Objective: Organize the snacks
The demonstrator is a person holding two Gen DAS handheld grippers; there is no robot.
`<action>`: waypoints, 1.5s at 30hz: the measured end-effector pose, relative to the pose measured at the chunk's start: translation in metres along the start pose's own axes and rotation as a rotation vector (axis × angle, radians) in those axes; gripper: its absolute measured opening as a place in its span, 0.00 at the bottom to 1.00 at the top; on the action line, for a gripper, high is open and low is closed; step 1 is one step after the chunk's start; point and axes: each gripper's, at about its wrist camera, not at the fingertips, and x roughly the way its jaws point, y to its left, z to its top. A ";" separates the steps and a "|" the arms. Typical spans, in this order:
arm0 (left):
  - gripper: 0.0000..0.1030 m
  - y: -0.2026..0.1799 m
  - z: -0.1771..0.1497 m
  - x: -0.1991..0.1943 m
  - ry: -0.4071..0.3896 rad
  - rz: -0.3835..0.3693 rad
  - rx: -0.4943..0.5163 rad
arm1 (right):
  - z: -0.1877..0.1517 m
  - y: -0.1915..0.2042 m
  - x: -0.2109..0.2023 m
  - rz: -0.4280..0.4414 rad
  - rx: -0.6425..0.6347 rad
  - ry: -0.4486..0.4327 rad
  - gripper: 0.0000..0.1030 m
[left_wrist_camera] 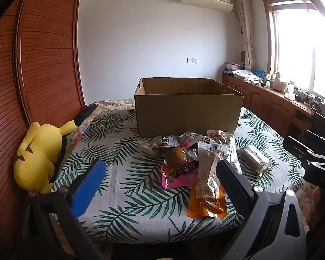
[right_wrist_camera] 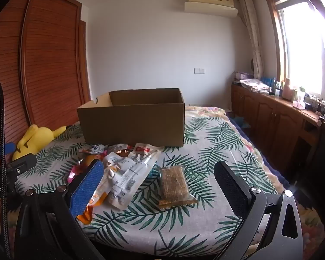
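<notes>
An open cardboard box point(left_wrist_camera: 187, 113) stands on the leaf-print cloth, also in the right wrist view point(right_wrist_camera: 132, 123). A pile of snack packets lies before it: an orange pouch point(left_wrist_camera: 207, 197), a pink packet point(left_wrist_camera: 179, 174), a clear brown bar point(left_wrist_camera: 254, 159). The bar point(right_wrist_camera: 174, 186) lies between my right fingers' line of sight, white pouches point(right_wrist_camera: 127, 173) to its left. My left gripper point(left_wrist_camera: 160, 186) is open and empty above the near cloth. My right gripper point(right_wrist_camera: 159, 189) is open and empty.
A yellow plush toy point(left_wrist_camera: 38, 158) lies at the left edge by the wooden wardrobe point(left_wrist_camera: 32, 65). A wooden cabinet point(right_wrist_camera: 281, 117) with clutter runs under the window on the right. The cloth's front edge point(left_wrist_camera: 162, 238) is near.
</notes>
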 end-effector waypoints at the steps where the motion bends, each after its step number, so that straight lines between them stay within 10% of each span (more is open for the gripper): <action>1: 1.00 0.000 0.000 0.000 0.000 0.000 0.000 | 0.000 0.000 0.000 -0.002 0.001 0.002 1.00; 45: 1.00 0.002 0.000 -0.004 -0.021 -0.006 -0.011 | -0.001 -0.005 -0.003 -0.012 0.006 -0.002 1.00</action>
